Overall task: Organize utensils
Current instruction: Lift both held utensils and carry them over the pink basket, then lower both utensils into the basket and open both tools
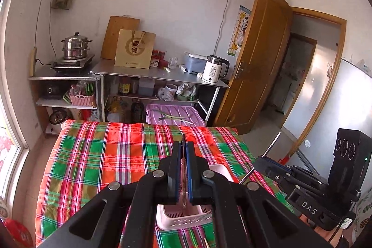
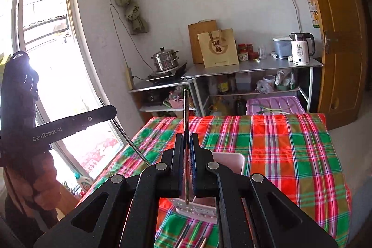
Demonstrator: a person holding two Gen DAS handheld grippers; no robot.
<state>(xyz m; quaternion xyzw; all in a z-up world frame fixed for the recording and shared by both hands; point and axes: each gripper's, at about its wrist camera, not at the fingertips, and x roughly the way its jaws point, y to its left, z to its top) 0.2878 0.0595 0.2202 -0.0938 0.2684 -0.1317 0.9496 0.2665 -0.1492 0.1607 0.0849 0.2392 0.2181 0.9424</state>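
Observation:
My left gripper (image 1: pixel 183 145) is shut on a thin metal chopstick (image 1: pixel 184 180) that hangs down into a pink perforated basket (image 1: pixel 183 221) on the plaid tablecloth. My right gripper (image 2: pixel 186 137) is shut on another metal chopstick (image 2: pixel 185 108) that stands upright, with its lower end over the pink basket (image 2: pixel 197 209). The right gripper also shows at the right of the left wrist view (image 1: pixel 262 160) with its chopstick (image 1: pixel 272 145). The left gripper shows at the left of the right wrist view (image 2: pixel 111 112). More chopstick tips (image 2: pixel 202 242) lie on the cloth near the basket.
The table with the red and green plaid cloth (image 1: pixel 116 155) fills the foreground. Behind it stand a purple bin (image 1: pixel 172 113), metal shelves with a steamer pot (image 1: pixel 75 47), a paper bag (image 1: pixel 134 49) and a kettle (image 1: pixel 214 69). An open wooden door (image 1: pixel 255 57) is at right, a window (image 2: pixel 46 50) at left.

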